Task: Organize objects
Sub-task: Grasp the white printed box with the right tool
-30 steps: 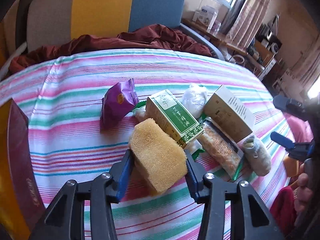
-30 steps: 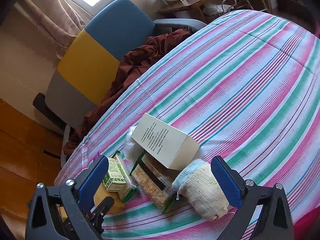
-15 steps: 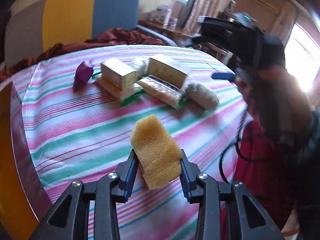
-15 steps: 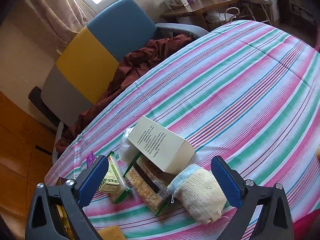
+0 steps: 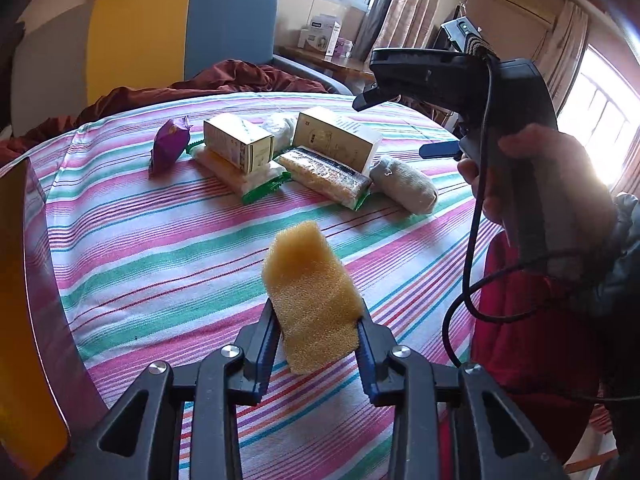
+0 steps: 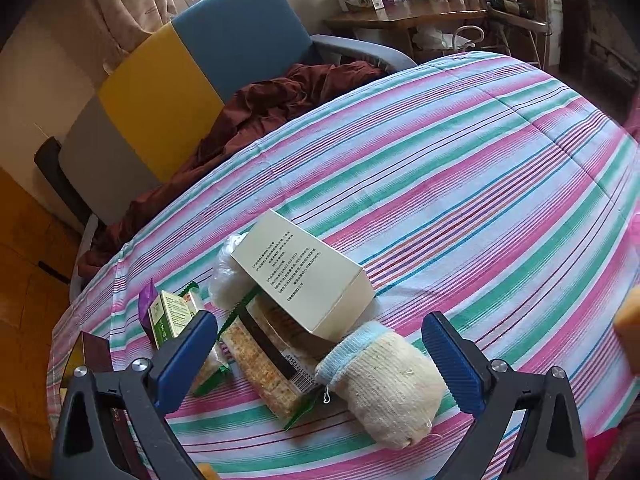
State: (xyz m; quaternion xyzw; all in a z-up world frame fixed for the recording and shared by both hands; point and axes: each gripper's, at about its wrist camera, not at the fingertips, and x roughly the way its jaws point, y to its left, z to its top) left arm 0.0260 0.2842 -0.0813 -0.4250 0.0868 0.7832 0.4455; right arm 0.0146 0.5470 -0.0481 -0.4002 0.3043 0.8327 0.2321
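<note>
The left gripper (image 5: 316,332) is closing on the sponge (image 5: 310,294), its blue pads pressing both sides while the yellow block is sticking up and forward out of the jaws, held clear above the striped cloth (image 5: 160,248). The right gripper (image 6: 320,354) is hanging with its jaws spread wide and gripping nothing; the rolled glove (image 6: 384,384) is lying on the cloth between its fingers, touching neither pad. In the left view a hand (image 5: 536,184) is wrapping around the right tool's handle, a cable trailing down from it. The other items are sitting bunched together farther back: the purple packet (image 5: 168,144) at the left end, the green box (image 5: 238,142) resting on a flat packet, the cracker pack (image 5: 324,176) partly under the leaning cream box (image 5: 336,138), and the glove just beside the crackers. A plastic-wrapped bundle (image 6: 230,276) is showing behind the cream box. An orange box (image 5: 24,308) is standing at the left edge.
</note>
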